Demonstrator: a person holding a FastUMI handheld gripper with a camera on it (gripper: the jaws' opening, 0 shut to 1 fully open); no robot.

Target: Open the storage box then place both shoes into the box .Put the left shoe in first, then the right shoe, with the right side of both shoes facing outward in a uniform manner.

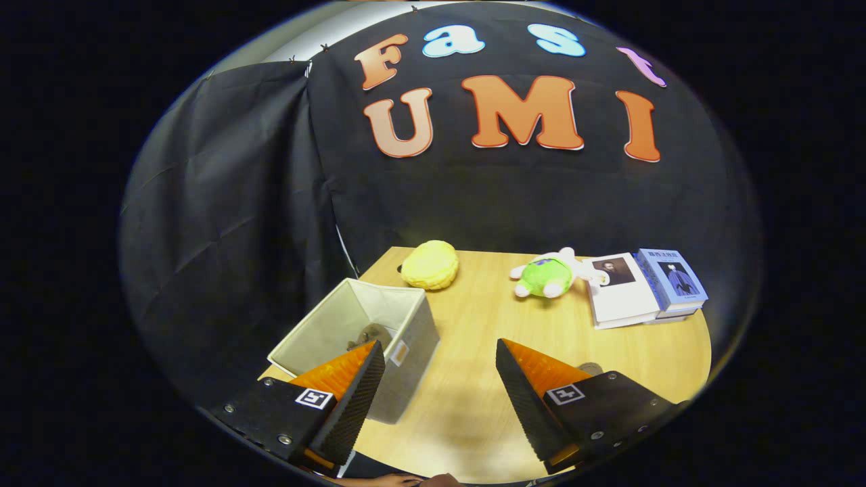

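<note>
Peeking out of the open storage box [358,325], something dark and hard to make out, partly hidden behind the left finger. Hovering over the table [473,379], gripper [440,385] with fingers wide apart, holding nothing. Farther right: yellow toy [430,264], green plush [548,274], books [643,287].

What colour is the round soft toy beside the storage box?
Yellow. The round soft toy shows best in the gripper view.
</note>
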